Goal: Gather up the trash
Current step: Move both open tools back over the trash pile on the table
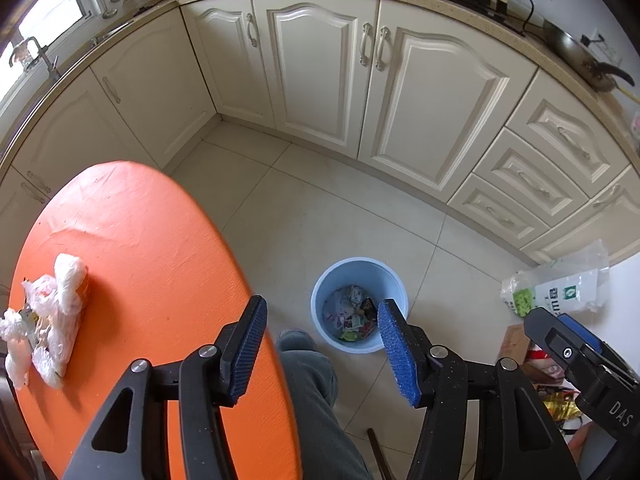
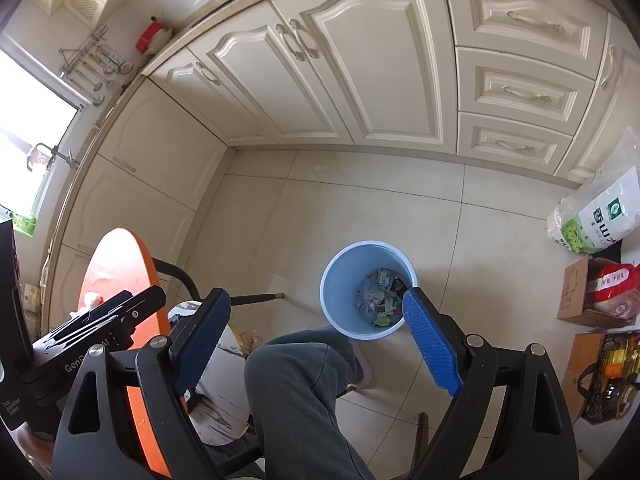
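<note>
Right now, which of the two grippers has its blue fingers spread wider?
The right gripper: its fingers stand wide apart, empty, above the blue bin. The left gripper is narrower, also empty, beside the orange table.

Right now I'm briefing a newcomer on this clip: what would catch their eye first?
Probably the orange round table at the left, with crumpled white plastic bags near its edge. Next, the light blue trash bin on the tiled floor, holding wrappers. Both grippers, left and right, hang open and empty.
</note>
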Action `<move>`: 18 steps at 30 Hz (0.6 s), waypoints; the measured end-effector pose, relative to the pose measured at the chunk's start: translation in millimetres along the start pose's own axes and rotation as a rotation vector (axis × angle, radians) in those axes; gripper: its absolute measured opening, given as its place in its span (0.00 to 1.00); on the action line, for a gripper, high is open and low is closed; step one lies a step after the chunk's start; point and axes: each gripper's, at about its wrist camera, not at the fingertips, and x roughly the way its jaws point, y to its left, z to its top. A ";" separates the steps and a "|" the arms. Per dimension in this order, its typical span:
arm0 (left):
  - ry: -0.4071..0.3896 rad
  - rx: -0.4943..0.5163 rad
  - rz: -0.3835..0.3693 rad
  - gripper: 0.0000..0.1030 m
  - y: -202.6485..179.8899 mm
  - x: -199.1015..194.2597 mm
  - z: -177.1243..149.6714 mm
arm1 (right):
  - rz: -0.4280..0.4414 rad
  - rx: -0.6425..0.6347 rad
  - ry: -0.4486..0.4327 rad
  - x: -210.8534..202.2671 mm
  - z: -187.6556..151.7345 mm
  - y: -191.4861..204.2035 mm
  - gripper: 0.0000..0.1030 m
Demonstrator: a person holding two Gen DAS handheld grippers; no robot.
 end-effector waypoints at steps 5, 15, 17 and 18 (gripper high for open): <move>-0.028 -0.036 0.005 0.55 24.5 -28.8 -22.8 | 0.016 -0.041 0.000 -9.5 -15.7 24.4 0.87; -0.099 -0.164 0.035 0.60 90.1 -97.9 -82.9 | 0.064 -0.171 -0.003 -24.8 -50.1 93.5 0.89; -0.112 -0.189 0.040 0.60 104.1 -112.3 -98.0 | 0.072 -0.195 -0.001 -26.6 -57.7 107.8 0.90; -0.118 -0.197 0.041 0.60 109.3 -118.9 -104.8 | 0.075 -0.204 0.000 -26.9 -61.3 113.4 0.90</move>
